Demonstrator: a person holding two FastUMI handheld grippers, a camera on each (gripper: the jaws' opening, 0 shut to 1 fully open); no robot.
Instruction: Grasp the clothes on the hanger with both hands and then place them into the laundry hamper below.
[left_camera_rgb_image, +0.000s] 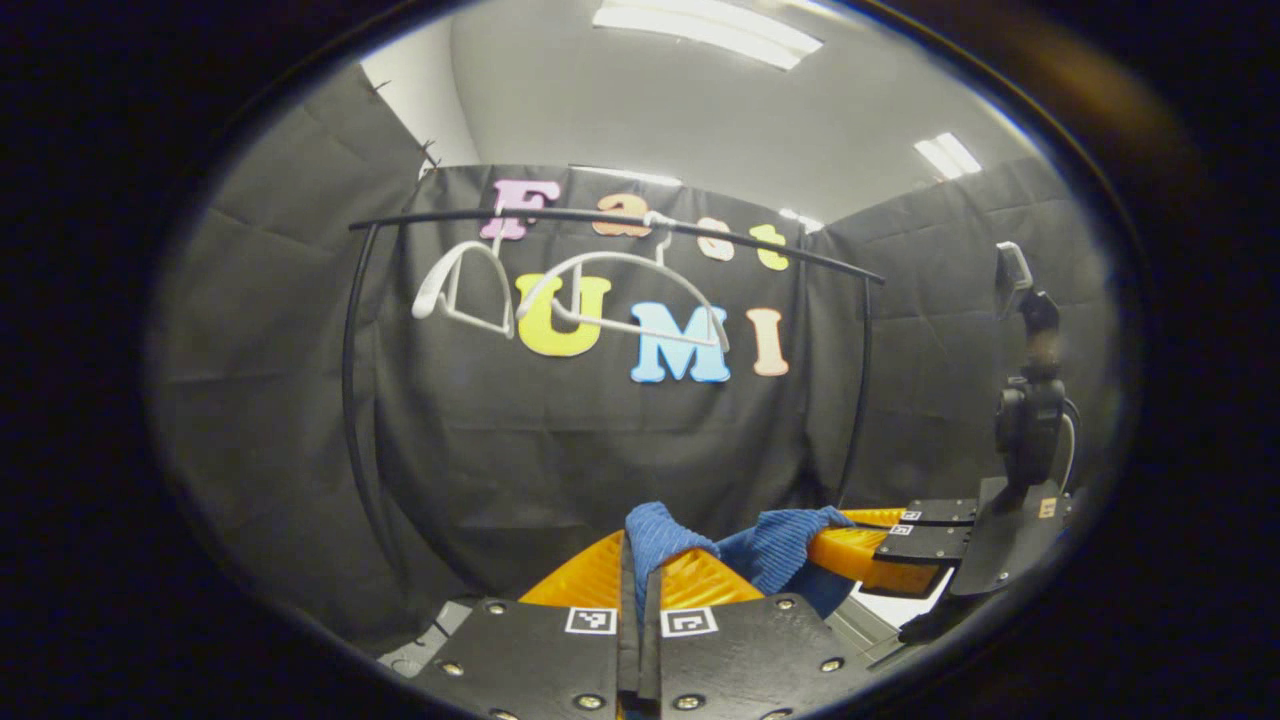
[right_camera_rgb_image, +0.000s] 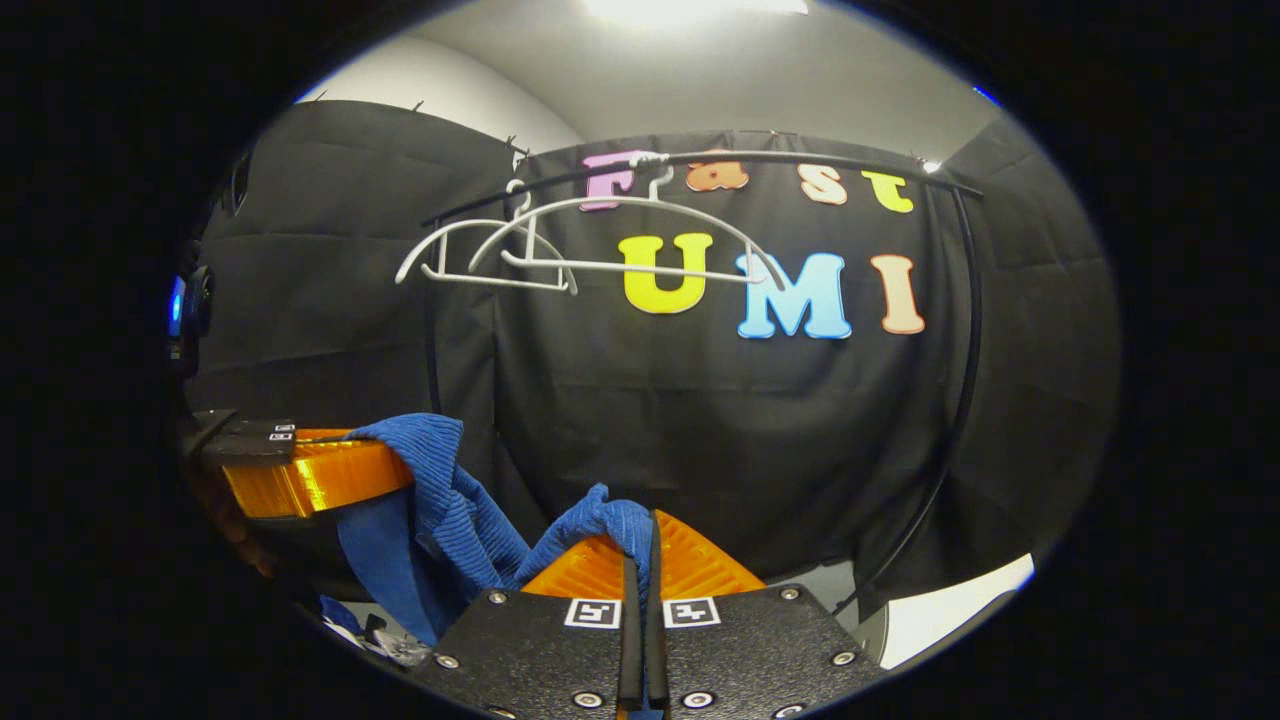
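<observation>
A blue ribbed garment (left_camera_rgb_image: 770, 555) hangs between my two grippers, off the hangers. My left gripper (left_camera_rgb_image: 640, 560) is shut on one end of the cloth, which bunches over its fingertips. The right gripper (left_camera_rgb_image: 880, 545) shows at the right of the left gripper view, holding the other end. In the right gripper view, my right gripper (right_camera_rgb_image: 640, 535) is shut on a fold of the blue garment (right_camera_rgb_image: 460, 510), and the left gripper (right_camera_rgb_image: 330, 470) at the left grips the far end. Two bare white hangers (left_camera_rgb_image: 560, 290) (right_camera_rgb_image: 560, 255) hang on the black rail (left_camera_rgb_image: 620, 222) above.
The black clothes rack's uprights (left_camera_rgb_image: 352, 400) (right_camera_rgb_image: 965, 360) curve down at both sides before the booth's wall. A pale floor patch (right_camera_rgb_image: 950, 605) shows low right in the right gripper view. The hamper is hidden below.
</observation>
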